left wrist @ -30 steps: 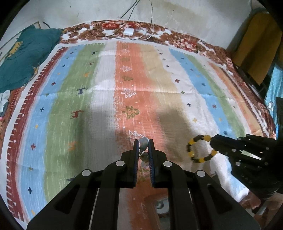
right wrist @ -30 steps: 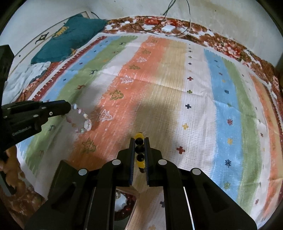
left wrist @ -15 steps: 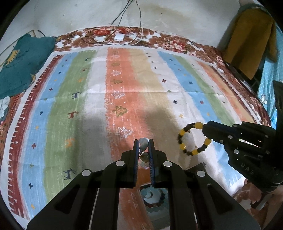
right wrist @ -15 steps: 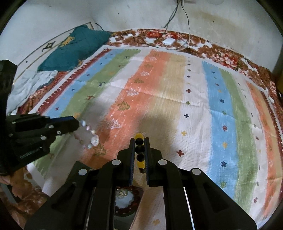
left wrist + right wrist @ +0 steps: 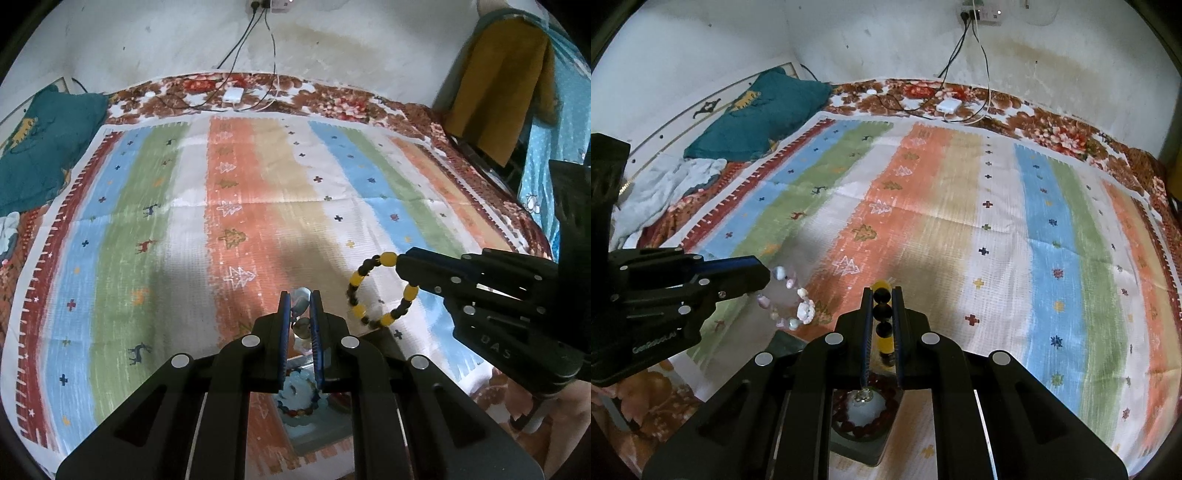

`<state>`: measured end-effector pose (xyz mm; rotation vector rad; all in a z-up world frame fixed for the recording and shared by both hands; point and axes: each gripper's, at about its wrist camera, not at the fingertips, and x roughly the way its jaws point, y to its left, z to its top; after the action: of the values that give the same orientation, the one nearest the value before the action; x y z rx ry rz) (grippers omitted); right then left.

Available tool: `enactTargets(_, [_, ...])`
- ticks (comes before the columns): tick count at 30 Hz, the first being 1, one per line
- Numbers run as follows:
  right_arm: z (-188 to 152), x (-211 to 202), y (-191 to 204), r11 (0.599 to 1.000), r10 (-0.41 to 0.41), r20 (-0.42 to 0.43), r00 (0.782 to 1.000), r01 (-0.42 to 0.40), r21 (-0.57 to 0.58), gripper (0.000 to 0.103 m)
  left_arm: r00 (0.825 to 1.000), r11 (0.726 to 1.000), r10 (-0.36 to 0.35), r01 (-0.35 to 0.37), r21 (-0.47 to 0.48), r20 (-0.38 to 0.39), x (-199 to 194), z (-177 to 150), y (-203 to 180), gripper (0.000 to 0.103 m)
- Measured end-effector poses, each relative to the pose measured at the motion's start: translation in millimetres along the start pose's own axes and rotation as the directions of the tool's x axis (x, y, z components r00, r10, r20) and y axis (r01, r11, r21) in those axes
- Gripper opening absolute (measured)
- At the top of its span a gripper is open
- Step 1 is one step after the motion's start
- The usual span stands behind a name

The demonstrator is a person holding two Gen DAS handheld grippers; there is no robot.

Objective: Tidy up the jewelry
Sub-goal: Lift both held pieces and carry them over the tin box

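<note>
Above a bed (image 5: 480, 122) spread with a striped cloth (image 5: 240, 206) in blue, green, orange, tan and white bands, patterned with small trees, deer and crosses, both grippers raised clear of the fabric and angled downward. Against the stained pale wall (image 5: 849, 40) behind, a wall socket (image 5: 979, 13) with dark and white cables (image 5: 964, 48) trailing down to a white charger (image 5: 948, 105) on the floral bedding. Teal pillow (image 5: 764, 114) at the far left corner, crumpled pale cloth (image 5: 668, 188) just beside it; mustard garment (image 5: 498, 88) hanging at the right edge of the left wrist view. Left gripper (image 5: 299, 306) with fingers (image 5: 283, 314) clenched on a pale bead bracelet (image 5: 792, 299), its pink and white loop dangling free from the tips in the right wrist view. Right gripper (image 5: 882, 306) with fingers (image 5: 866, 325) clamped on a yellow and black bead bracelet (image 5: 380, 291), the ring hanging open beyond the tips as seen from the left wrist. Below the grippers, at the near edge of the cloth, a small tray (image 5: 860, 443), partly hidden by the black gripper bodies, holding a dark red bead bracelet (image 5: 849, 424) coiled around a pale round piece (image 5: 866, 404).
</note>
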<state>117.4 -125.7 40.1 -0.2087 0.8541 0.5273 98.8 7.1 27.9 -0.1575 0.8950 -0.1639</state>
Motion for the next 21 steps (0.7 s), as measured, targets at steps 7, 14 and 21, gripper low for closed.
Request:
enactTargets(7, [-8,-6,4,1.000,0.007,0.005,1.000,-0.007,-0.008,0.011,1.000,1.000,-0.006,0.005,0.016,0.009,-7,-6,-6,0.010])
enactTargets(14, [-16,-12,5,1.000,0.018,-0.001,1.000,-0.018,-0.006,0.011,1.000,1.000,-0.014,0.014,0.026,0.012,-14,-13,-12,0.010])
enactTargets(21, [-27,-16,10,0.999,0.028,-0.013,1.000,-0.028,-0.019,0.011,1.000,0.999,-0.013,0.012,0.046,0.010,-20,-22,-19,0.010])
